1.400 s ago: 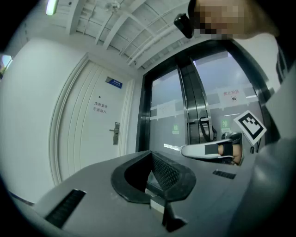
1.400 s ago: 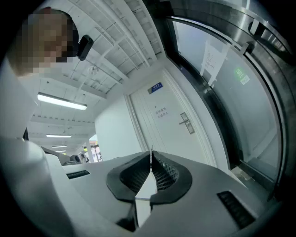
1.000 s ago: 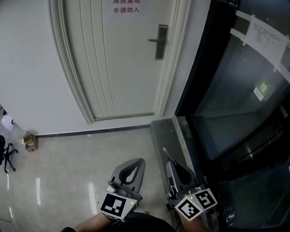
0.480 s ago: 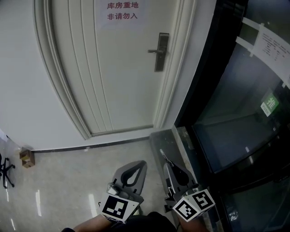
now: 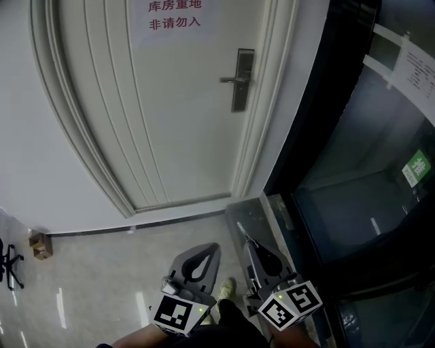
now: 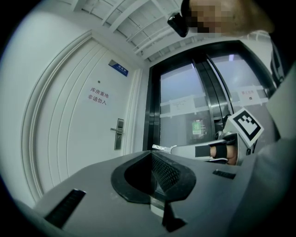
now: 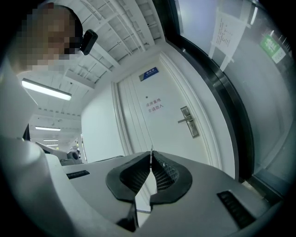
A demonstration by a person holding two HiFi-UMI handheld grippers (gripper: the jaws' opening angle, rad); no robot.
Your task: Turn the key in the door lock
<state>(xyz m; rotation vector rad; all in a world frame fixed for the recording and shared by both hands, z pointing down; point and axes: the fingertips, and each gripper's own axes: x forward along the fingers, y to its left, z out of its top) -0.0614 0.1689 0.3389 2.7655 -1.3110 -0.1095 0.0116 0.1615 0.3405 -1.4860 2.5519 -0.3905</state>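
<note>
A white panelled door (image 5: 183,115) stands ahead, shut, with a dark lock plate and lever handle (image 5: 240,78) on its right side; the lock plate (image 6: 119,134) (image 7: 189,122) appears in both gripper views too. My right gripper (image 5: 248,243) is shut on a thin silver key (image 5: 243,228), whose blade (image 6: 162,148) sticks out past the jaw tips toward the door. In the right gripper view the key (image 7: 151,156) shows edge-on between the closed jaws. My left gripper (image 5: 211,247) is shut and holds nothing. Both are low and well short of the lock.
A red-lettered paper notice (image 5: 175,15) hangs on the door. Dark glass panels (image 5: 367,156) in a black frame fill the right side. A small cardboard box (image 5: 41,245) and a chair base (image 5: 7,262) are on the tiled floor at left. A shoe (image 5: 227,289) shows between the grippers.
The view has moved closer to the door, so the door and lock plate look larger. A shoe has come into view. Both grippers stay shut in the same pose.
</note>
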